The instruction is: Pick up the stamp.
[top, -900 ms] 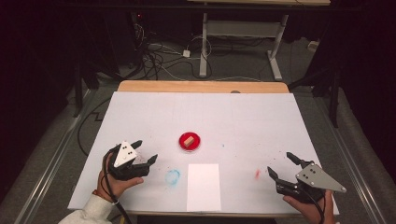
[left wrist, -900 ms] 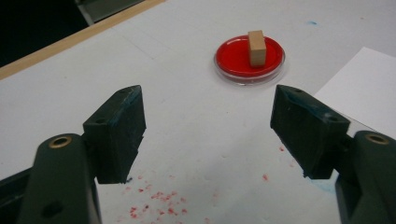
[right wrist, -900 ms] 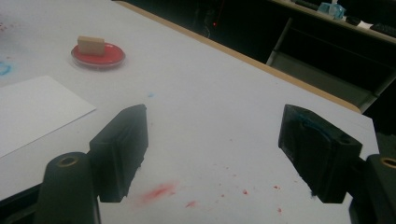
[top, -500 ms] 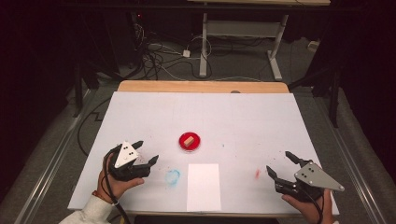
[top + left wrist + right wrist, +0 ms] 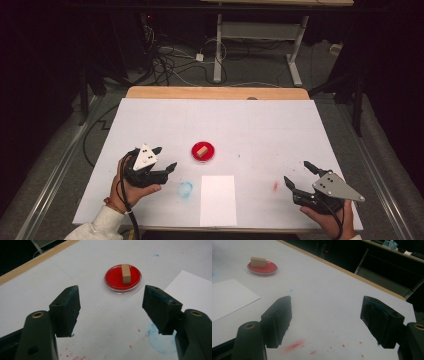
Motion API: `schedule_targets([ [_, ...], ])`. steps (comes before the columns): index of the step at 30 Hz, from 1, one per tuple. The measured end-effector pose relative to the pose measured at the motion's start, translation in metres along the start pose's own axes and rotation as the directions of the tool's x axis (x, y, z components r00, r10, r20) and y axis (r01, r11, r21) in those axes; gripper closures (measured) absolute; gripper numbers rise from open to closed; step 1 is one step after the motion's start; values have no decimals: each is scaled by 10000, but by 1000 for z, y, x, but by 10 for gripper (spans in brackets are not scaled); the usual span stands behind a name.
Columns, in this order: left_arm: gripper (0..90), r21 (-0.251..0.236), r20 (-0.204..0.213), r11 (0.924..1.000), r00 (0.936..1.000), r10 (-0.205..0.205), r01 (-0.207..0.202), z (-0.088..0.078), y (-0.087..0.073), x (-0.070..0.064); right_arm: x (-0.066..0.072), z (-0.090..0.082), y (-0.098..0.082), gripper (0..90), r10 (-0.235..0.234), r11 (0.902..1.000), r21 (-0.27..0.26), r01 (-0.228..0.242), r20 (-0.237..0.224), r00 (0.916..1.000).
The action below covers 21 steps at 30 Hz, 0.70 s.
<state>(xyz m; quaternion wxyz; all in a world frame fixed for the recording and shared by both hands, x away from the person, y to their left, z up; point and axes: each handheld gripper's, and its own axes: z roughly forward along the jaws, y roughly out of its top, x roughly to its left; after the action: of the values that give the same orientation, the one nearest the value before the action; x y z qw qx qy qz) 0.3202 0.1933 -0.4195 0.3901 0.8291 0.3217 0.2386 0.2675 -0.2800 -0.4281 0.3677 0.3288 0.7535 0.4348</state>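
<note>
A small wooden block (image 5: 201,150) lies in a red dish (image 5: 202,152) at the middle of the white surface (image 5: 250,130). The left hand-held gripper (image 5: 165,158) sits just left of the dish, aimed at it, jaws spread wide with nothing between them. The right hand-held gripper (image 5: 299,174) rests well to the dish's right, near the front edge, also wide open and empty, while a white paper sheet (image 5: 218,199) lies just in front of the dish.

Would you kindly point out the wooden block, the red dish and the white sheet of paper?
wooden block (image 5: 126,273), left gripper view, on its top face.
red dish (image 5: 113,276), left gripper view, on the bare red floor left of the block.
white sheet of paper (image 5: 218,200), high view, at its middle.
</note>
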Motion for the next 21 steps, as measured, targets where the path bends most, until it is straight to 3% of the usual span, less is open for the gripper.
schedule_targets([
  [9,307,56,132,9996,9995,280,-280,10,15,-3,0,0,1,265,6,10000,-35,-6,65,10000],
  [21,307,353,523,9992,9985,163,-182,24,31,-3,1,1,1,268,1,10000,4,-1,28,10000],
])
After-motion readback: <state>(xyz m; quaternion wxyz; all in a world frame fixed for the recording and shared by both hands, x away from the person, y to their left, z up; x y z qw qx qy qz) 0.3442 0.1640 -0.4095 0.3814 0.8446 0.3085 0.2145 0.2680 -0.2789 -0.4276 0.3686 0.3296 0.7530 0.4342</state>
